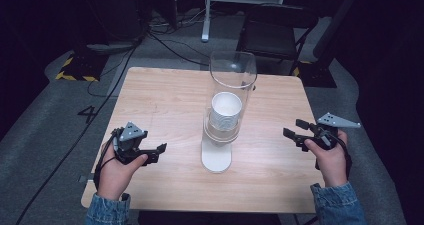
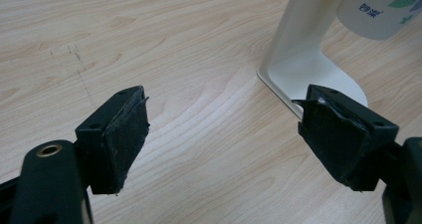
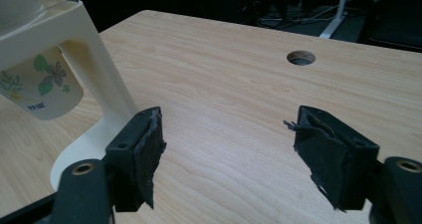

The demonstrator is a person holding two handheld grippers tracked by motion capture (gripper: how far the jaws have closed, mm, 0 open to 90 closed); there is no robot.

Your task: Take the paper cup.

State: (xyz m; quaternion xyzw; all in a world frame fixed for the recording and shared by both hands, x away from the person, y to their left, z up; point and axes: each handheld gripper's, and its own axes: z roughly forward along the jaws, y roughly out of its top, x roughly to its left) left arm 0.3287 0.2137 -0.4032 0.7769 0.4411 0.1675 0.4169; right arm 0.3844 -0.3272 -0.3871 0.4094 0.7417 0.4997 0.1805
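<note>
Cup dispenser stands upright at the middle of the wooden table, a clear tube on a white stand with a stack of paper cups inside; the lowest cup, printed with leaves, pokes out under the white bracket above the flat white foot. Left gripper sits low by the table's near left, jaws apart with nothing between, pads clear of the foot but pointed toward it. Right gripper hovers at the near right, well apart from the dispenser, jaws also apart and empty. Likely next step, judging by the aim of both tools, is pulling a cup from the bottom. Risks: the stand is tall and narrow, so a sideways tug rather than a straight downward pull could tip it or slide it across the smooth wood. If one gripper does not steady the foot or the bracket, the whole thing may drag along with the cup. Thin paper may crush if the jaws squeeze hard, and a pinch too high could catch two nested cups at once. Worn, frayed pads may slip on the slick printed surface. The round hole in the tabletop sits far from the work, little concern.
</note>
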